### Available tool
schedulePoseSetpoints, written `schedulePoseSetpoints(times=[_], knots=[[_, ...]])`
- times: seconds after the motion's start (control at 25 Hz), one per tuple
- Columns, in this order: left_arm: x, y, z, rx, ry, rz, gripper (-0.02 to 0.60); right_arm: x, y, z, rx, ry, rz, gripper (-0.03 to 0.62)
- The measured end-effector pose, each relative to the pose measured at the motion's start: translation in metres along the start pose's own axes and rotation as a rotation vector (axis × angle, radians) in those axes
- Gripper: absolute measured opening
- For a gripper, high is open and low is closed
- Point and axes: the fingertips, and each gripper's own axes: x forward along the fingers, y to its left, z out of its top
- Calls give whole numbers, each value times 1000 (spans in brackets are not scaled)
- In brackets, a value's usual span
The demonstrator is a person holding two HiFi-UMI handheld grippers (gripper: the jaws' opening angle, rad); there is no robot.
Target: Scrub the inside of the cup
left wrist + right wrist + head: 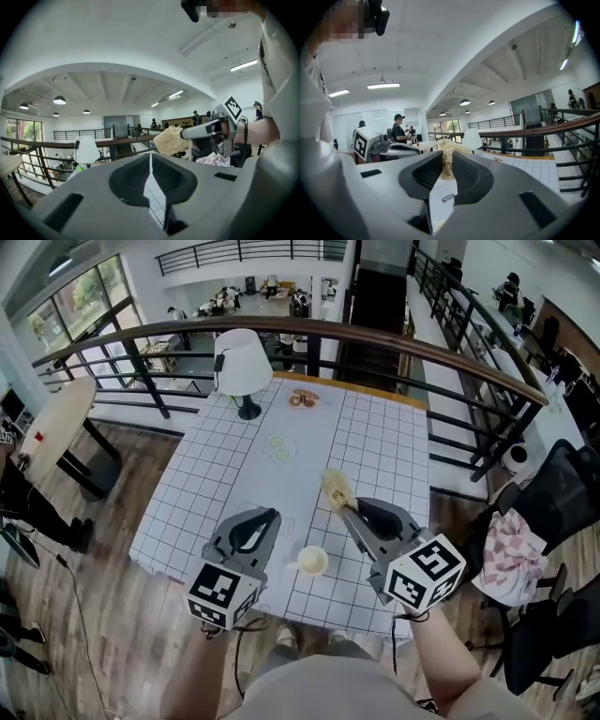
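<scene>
Gridded counter (375,437) carries the cup (312,561) at its near edge. My right gripper (349,505) clamps a loofah scrubber (336,489), presumably for scrubbing; my left gripper (272,514) is closed on nothing.

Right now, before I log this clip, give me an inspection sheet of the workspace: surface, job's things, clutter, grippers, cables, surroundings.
Surface: table under a white grid-patterned cloth.
Job's things: white cup upright near the front edge; straw-coloured scrubber apart from the cup.
Clutter: white lamp at the far edge; brown items beside it; green discs mid-table.
Grippers: left hand-held gripper shut, nothing in it; right hand-held gripper shut on the scrubber.
Cables: thin cable on the floor at left.
Surroundings: curved railing behind the table; chair with pink cloth at right; person standing at left.
</scene>
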Motion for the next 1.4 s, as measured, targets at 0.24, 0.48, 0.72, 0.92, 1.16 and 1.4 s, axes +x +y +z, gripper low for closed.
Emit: schedulePoseSetpoints(times=[0.24,0.48,0.72,0.92,1.16,1.4], knots=[[-18,0,67,88,-101,37,17,-19,-3,42,-81,-121,-101,64],[-37,-3,107,127,-211,54,14,-47,12,93,-255,-273,-206,66],[-49,-10,108,125,-241,64,14,-70,38,109,-426,-336,-259,67],[-57,-21,90,93,-214,72,14,-84,49,95,-429,-316,-257,69],[-64,-37,73,77,-201,58,14,-100,54,78,-398,-301,-246,69],[-61,-53,46,27,-144,25,14,-104,49,48,-346,-237,-241,69]])
